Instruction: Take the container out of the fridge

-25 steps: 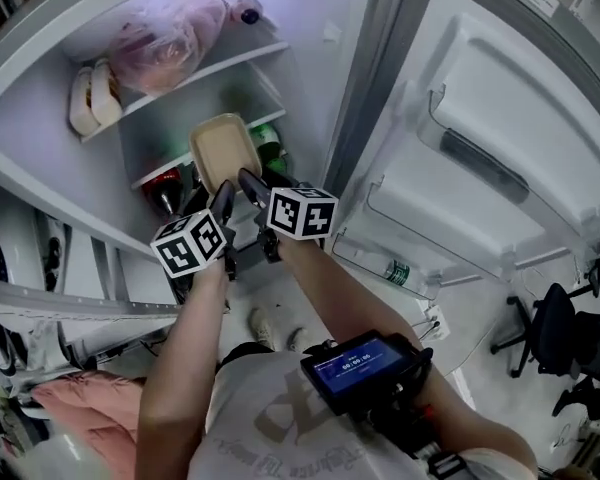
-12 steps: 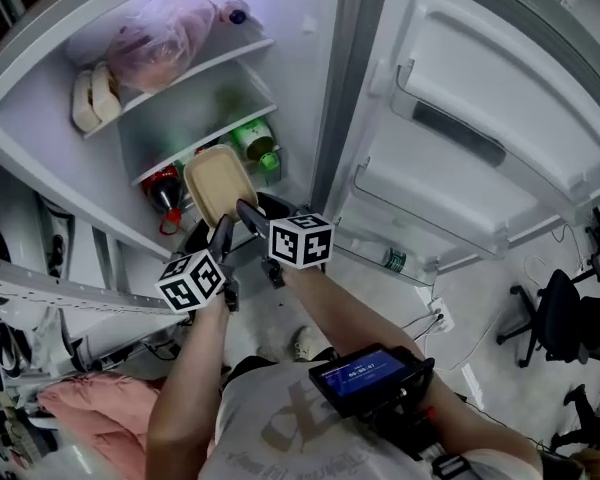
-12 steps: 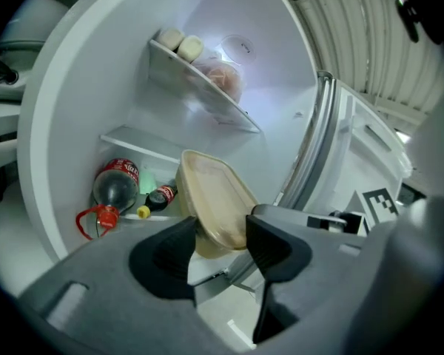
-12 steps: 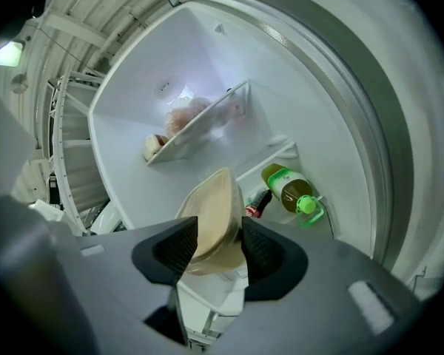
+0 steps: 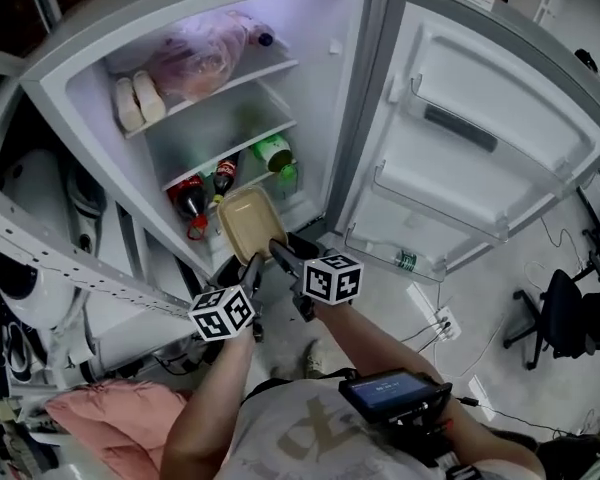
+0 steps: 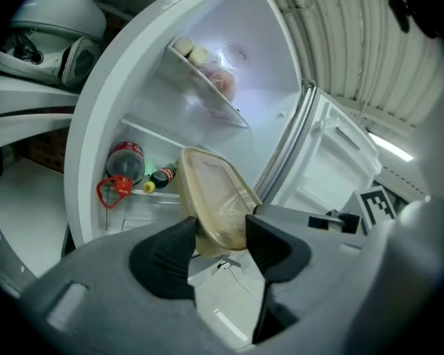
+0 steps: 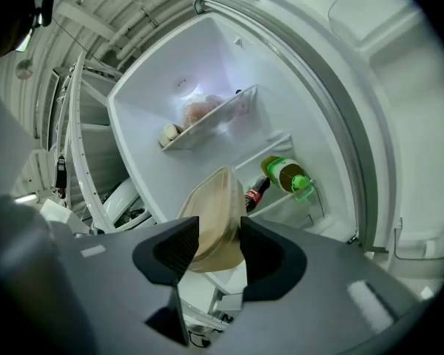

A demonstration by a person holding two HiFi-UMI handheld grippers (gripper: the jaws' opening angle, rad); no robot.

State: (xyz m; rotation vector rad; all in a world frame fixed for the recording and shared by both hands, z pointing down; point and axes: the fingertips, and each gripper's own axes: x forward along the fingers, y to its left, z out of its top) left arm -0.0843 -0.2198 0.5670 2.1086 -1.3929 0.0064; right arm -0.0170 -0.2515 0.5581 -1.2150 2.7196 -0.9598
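Observation:
A tan, lidded plastic container (image 5: 248, 222) hangs tilted in front of the open fridge (image 5: 100, 68), outside its lower shelf. Both grippers hold its near end. My left gripper (image 5: 250, 265) grips its left side; in the left gripper view the container (image 6: 214, 198) sits between the two pads of the left gripper (image 6: 220, 244). My right gripper (image 5: 284, 251) holds the right side, and its jaws are closing with the container (image 7: 216, 213) pressed between them, as the right gripper (image 7: 219, 244) shows in its own view.
The lower shelf holds cola bottles (image 5: 192, 200) and a green bottle (image 5: 276, 154). A pink bag (image 5: 195, 58) lies on the top shelf. The fridge door (image 5: 480, 138) stands wide open at the right, with a small bottle (image 5: 405, 261) in its rack. A pink cloth (image 5: 100, 413) lies lower left.
Both grippers have drawn the container back and down, away from the lower shelf, and it now hangs in front of the fridge. The bottles behind it have come into view.

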